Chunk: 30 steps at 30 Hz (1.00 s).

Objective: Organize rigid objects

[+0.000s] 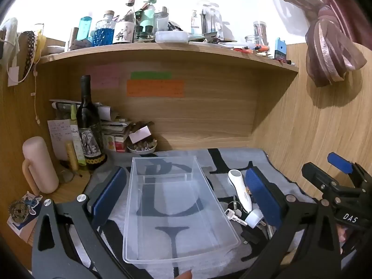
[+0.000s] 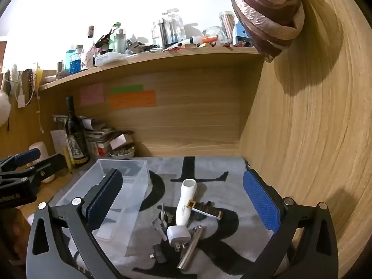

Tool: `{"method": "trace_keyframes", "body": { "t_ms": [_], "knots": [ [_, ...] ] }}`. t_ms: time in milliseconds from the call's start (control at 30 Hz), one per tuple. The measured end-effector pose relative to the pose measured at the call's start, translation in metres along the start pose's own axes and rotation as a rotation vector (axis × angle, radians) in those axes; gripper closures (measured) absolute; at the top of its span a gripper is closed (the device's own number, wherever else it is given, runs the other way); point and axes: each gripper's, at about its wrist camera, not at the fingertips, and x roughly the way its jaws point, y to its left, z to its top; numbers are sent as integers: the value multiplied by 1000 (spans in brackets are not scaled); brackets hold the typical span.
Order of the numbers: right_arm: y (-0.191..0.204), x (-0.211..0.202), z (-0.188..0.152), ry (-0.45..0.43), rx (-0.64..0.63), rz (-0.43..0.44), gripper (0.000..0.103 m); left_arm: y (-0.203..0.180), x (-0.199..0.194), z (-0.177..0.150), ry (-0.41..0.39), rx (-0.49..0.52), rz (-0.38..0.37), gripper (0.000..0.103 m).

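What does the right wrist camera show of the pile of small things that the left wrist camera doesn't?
Only the right wrist view shows the silver metal cylinder, the dark rectangular item with a gold band and the whole pile between the open right claw. Only the left wrist view shows the clear box whole, empty, between the open left claw, and the pink cup. Both show the white handheld device, white plug adapter, keys, wine bottle and the grey mat.

sticky notes [image 1: 155, 88] writing illegible, keys [image 2: 160, 220] partly hidden
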Motion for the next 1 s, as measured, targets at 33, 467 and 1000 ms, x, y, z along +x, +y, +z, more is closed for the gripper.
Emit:
{"method": "trace_keyframes", "body": {
  "t_ms": [33, 467, 1000],
  "knots": [
    [-1, 1, 0, 0, -3, -1, 0, -1, 0, 0, 0, 7, 3, 0],
    [4, 1, 2, -25, -20, 14, 0, 0, 2, -1, 2, -3, -17, 0],
    [6, -2, 3, -32, -16, 28, 0, 0, 2, 0, 0, 8, -24, 0]
  ]
}}
